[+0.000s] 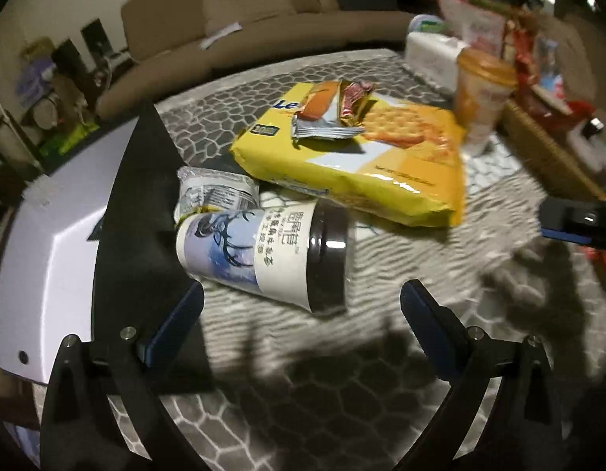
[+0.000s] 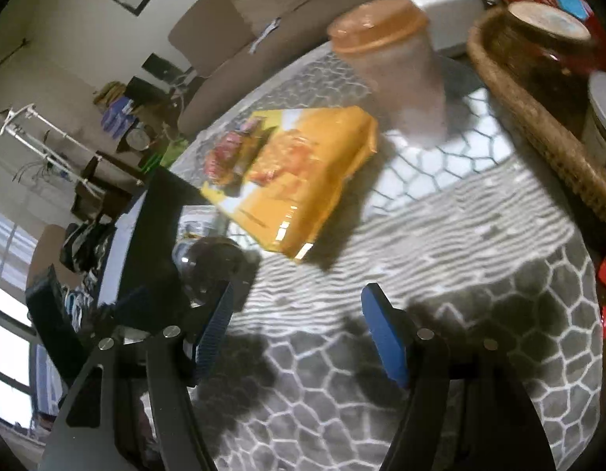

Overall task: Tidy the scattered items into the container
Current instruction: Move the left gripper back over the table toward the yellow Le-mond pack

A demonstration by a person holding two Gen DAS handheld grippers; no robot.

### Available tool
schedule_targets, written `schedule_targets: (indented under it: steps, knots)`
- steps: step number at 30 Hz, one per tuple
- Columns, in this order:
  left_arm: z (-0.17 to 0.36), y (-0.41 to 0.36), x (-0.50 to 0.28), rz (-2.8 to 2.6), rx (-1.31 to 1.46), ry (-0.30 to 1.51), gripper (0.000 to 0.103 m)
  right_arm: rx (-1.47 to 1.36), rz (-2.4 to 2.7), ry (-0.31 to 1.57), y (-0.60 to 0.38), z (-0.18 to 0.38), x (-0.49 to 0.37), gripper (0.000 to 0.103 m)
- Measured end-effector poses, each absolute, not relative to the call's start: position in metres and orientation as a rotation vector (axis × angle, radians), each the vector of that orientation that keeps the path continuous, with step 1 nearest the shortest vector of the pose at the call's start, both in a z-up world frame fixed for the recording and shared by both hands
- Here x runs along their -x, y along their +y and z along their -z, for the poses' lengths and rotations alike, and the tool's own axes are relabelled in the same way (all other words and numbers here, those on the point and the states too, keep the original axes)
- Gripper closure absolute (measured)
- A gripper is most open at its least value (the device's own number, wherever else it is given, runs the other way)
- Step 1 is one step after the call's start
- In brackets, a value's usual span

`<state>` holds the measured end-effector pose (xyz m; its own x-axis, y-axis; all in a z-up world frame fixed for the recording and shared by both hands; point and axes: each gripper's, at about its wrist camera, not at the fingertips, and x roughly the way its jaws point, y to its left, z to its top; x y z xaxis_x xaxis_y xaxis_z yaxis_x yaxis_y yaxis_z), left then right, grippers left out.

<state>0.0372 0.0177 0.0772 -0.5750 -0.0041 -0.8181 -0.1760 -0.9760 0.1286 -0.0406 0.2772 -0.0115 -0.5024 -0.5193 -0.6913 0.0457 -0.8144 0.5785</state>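
A white cup with a deer print and a dark lid (image 1: pixel 263 255) lies on its side on the patterned table, just ahead of my open, empty left gripper (image 1: pixel 303 310). Behind it lie a small clear packet (image 1: pixel 214 192) and a yellow cracker pack (image 1: pixel 353 157) with small snack wrappers (image 1: pixel 330 110) on top. An orange-lidded cup (image 1: pixel 481 94) stands upright near the wicker basket (image 1: pixel 546 157). In the right wrist view my right gripper (image 2: pixel 299 329) is open and empty above the table; the cracker pack (image 2: pixel 299 180), the orange-lidded cup (image 2: pixel 397 74) and the basket (image 2: pixel 538 133) lie ahead.
A black and white box (image 1: pixel 87 243) stands at the table's left edge, close to the lying cup. A white box (image 1: pixel 432 55) stands behind the orange-lidded cup. The basket holds jars and red packets. A sofa (image 1: pixel 244 19) lies beyond the table.
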Motion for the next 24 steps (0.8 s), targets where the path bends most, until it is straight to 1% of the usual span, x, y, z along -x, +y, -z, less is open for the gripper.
schedule_targets:
  steps: [3, 4, 6, 7, 9, 10, 11, 14, 16, 17, 18, 19, 20, 21, 22, 24]
  knots:
    - [-0.066, 0.024, -0.031, -2.702, 1.418, 0.375, 0.004, -1.339, 2.364, -0.716, 0.281, 0.020, 0.042, 0.033]
    - [-0.064, 0.027, -0.029, -2.702, 1.414, 0.405, 0.007, -1.340, 2.361, -0.718, 0.281, 0.023, 0.043, 0.033]
    - [-0.058, 0.030, -0.028, -2.686, 1.414, 0.448, 0.021, -1.338, 2.360, -0.715, 0.281, 0.027, 0.045, 0.033]
    - [-0.055, 0.031, -0.027, -2.678, 1.427, 0.453, 0.035, -1.339, 2.359, -0.717, 0.282, 0.028, 0.046, 0.033]
    - [-0.052, 0.030, -0.027, -2.683, 1.433, 0.460, 0.036, -1.340, 2.345, -0.741, 0.282, 0.030, 0.050, 0.033]
    - [-0.053, 0.028, -0.027, -2.689, 1.415, 0.447, 0.039, -1.335, 2.335, -0.758, 0.282, 0.030, 0.052, 0.033]
    - [-0.054, 0.025, -0.028, -2.701, 1.401, 0.434, 0.046, -1.331, 2.321, -0.783, 0.283, 0.031, 0.054, 0.033]
    - [-0.058, 0.015, -0.026, -2.692, 1.408, 0.349, 0.047, -1.326, 2.266, -0.883, 0.287, 0.036, 0.063, 0.033]
    - [-0.064, 0.011, -0.022, -2.666, 1.443, 0.301, 0.046, -1.328, 2.240, -0.938, 0.288, 0.040, 0.070, 0.033]
    - [-0.070, 0.009, -0.021, -2.673, 1.431, 0.269, 0.036, -1.330, 2.231, -0.962, 0.289, 0.043, 0.076, 0.033]
    - [-0.080, 0.006, -0.019, -2.679, 1.398, 0.212, 0.028, -1.334, 2.229, -0.974, 0.289, 0.045, 0.080, 0.033]
    - [-0.089, 0.001, -0.016, -2.680, 1.365, 0.142, 0.015, -1.335, 2.226, -0.990, 0.290, 0.047, 0.084, 0.033]
    - [-0.095, -0.001, -0.013, -2.679, 1.344, 0.098, 0.009, -1.336, 2.221, -1.004, 0.291, 0.049, 0.087, 0.033]
    - [-0.103, -0.004, -0.007, -2.671, 1.316, 0.035, 0.007, -1.340, 2.214, -1.019, 0.291, 0.052, 0.092, 0.033]
    - [-0.108, -0.004, 0.001, -2.668, 1.309, 0.009, 0.003, -1.339, 2.212, -1.029, 0.292, 0.054, 0.095, 0.033]
    - [-0.113, 0.000, 0.023, -2.668, 1.322, 0.015, 0.001, -1.335, 2.213, -1.037, 0.292, 0.056, 0.099, 0.033]
